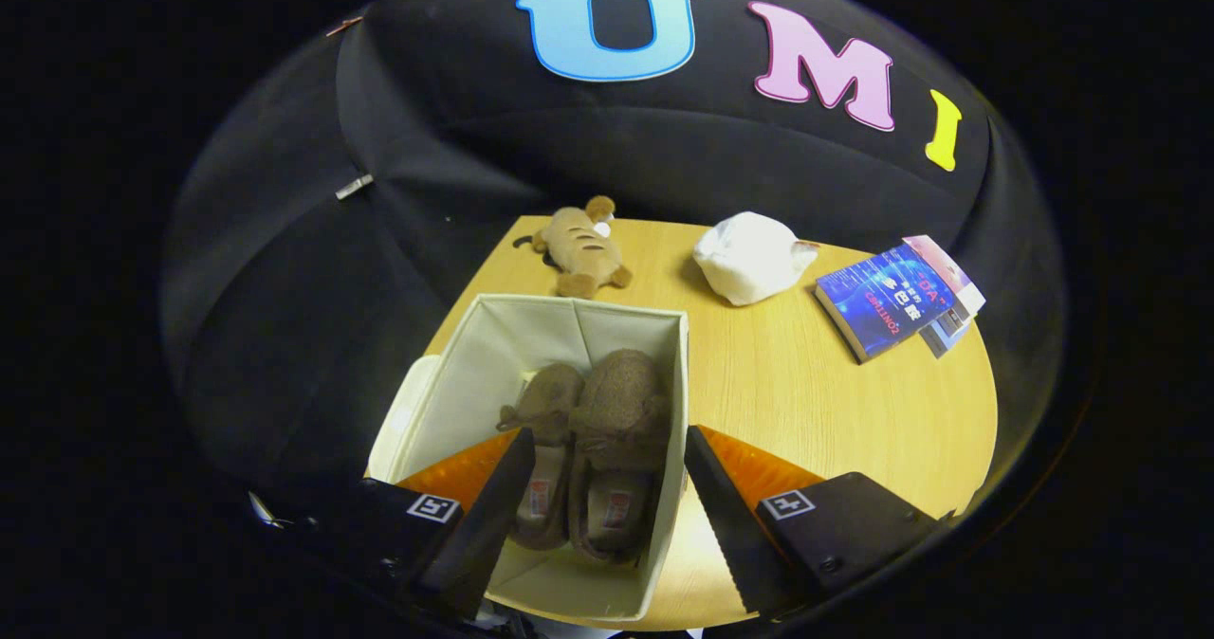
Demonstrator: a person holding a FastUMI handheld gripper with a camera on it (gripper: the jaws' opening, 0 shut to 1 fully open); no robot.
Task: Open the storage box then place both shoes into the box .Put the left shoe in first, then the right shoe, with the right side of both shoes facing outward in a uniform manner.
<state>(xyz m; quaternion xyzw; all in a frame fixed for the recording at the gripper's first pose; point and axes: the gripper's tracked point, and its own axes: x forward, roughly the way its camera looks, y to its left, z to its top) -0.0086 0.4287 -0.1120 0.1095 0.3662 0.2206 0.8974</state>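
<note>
We held the gripper (607, 487) pointing forward and tipped downward, its two fingers (493, 516) spread wide apart in a V. Nothing was clamped between them and neither pad pressed on anything. Each finger's base block carried a small square marker on its upper face.

storage box (569, 336) stands open on the table (835, 402), near its left edge. both shoes in the box, side by side and touching: left shoe (542, 449) on the left, right shoe (616, 440) on the right, toes pointing away. gripper (607, 492) above the box, fingers spread apart, nothing held; one finger over the box's left part, the other outside its right wall. beyond the box: plush toy (579, 250); right of it a white bundle (749, 258); further right, books (896, 298)
</note>
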